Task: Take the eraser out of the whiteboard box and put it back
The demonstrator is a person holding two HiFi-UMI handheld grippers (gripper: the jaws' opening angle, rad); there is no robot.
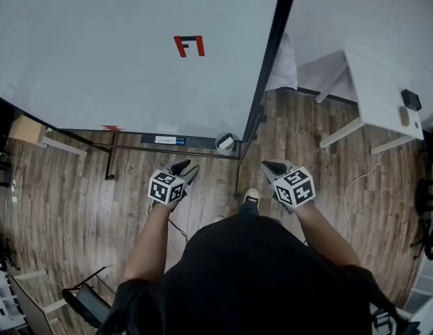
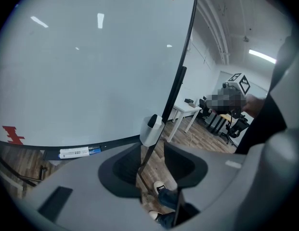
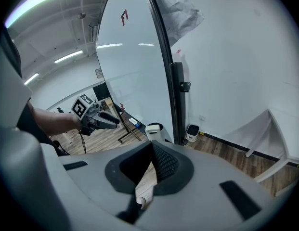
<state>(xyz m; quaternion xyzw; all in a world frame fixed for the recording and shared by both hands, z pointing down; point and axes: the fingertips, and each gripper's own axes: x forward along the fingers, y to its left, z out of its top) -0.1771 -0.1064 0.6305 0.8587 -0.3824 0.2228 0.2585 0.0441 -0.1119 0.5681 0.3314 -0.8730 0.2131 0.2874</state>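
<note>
The person stands facing the whiteboard [image 1: 132, 47] with both tongs held low: the left gripper [image 1: 183, 167] has its jaws spread with only air between them, and the right gripper [image 1: 275, 166] has its jaws pressed together at the tips, pinching nothing. Just beyond them the dark eraser [image 2: 152, 121] pokes out of the white box [image 1: 225, 143] at the whiteboard's lower right corner, at the right end of the tray [image 1: 132, 139], where a marker [image 1: 169, 140] lies. Farther off, past the board's right edge, a white table [image 1: 380, 96] stands on the wooden floor [image 1: 77, 194].
</note>
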